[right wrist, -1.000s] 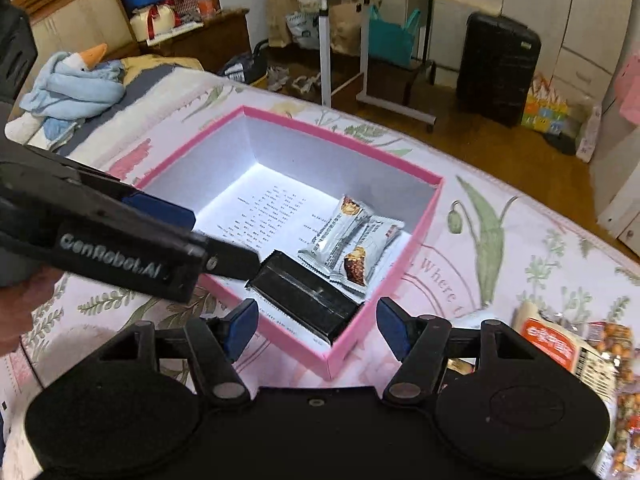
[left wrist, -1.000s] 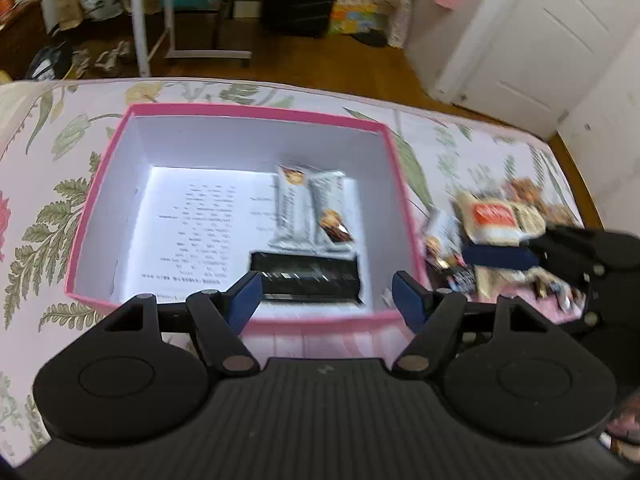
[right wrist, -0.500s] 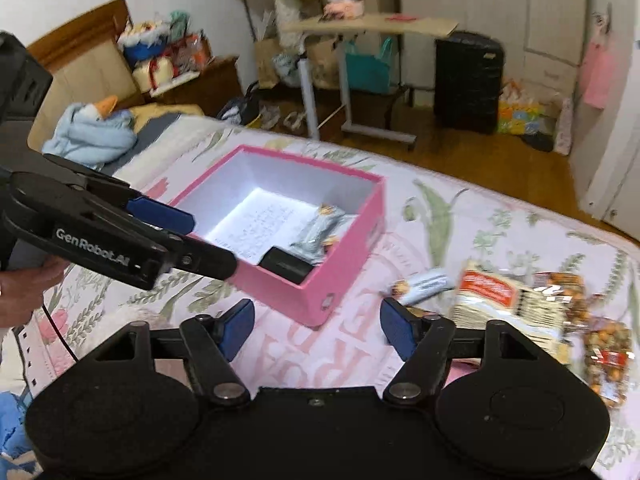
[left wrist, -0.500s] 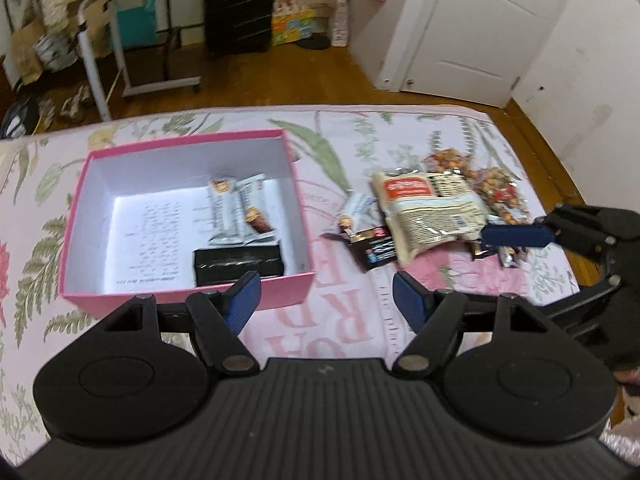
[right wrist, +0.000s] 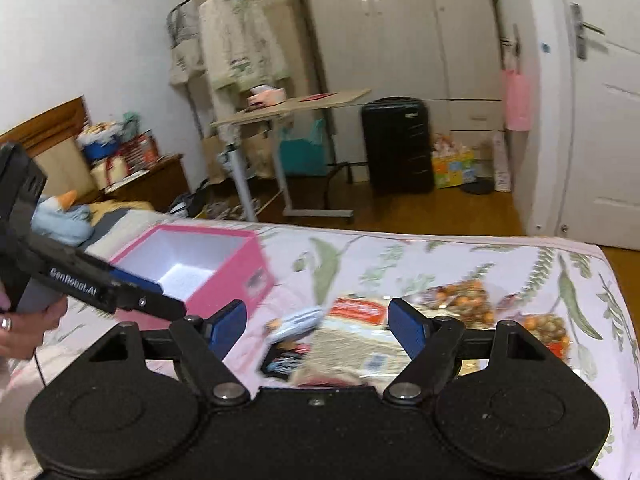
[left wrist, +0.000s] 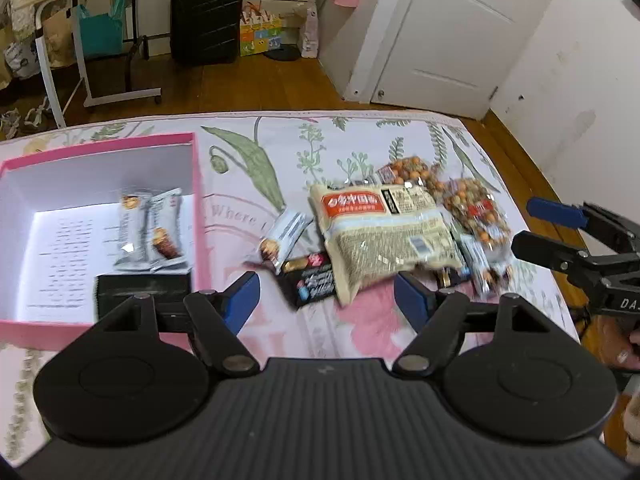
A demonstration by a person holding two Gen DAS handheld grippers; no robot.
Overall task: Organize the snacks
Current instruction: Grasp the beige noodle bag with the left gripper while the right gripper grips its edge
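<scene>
Pink box [left wrist: 198,216] holds three snacks; both hand-held grippers, left [left wrist: 326,300] and right [right wrist: 318,326], the right's jaws just widening, gape empty toward the three-o'clock pile, likely to fetch the big bag [left wrist: 384,236].

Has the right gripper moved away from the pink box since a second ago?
Yes. The right gripper, jaws just opening and empty, has swung from over the pink box rightward to the loose snack pile.

A black suitcase [left wrist: 207,10] stands on the wooden floor [left wrist: 256,84] beside a rolling desk [right wrist: 292,106] — teal bag [left wrist: 100,30] beneath. A white door [left wrist: 452,28] is shut — a pink cloth [right wrist: 517,100] hangs nearby.
</scene>
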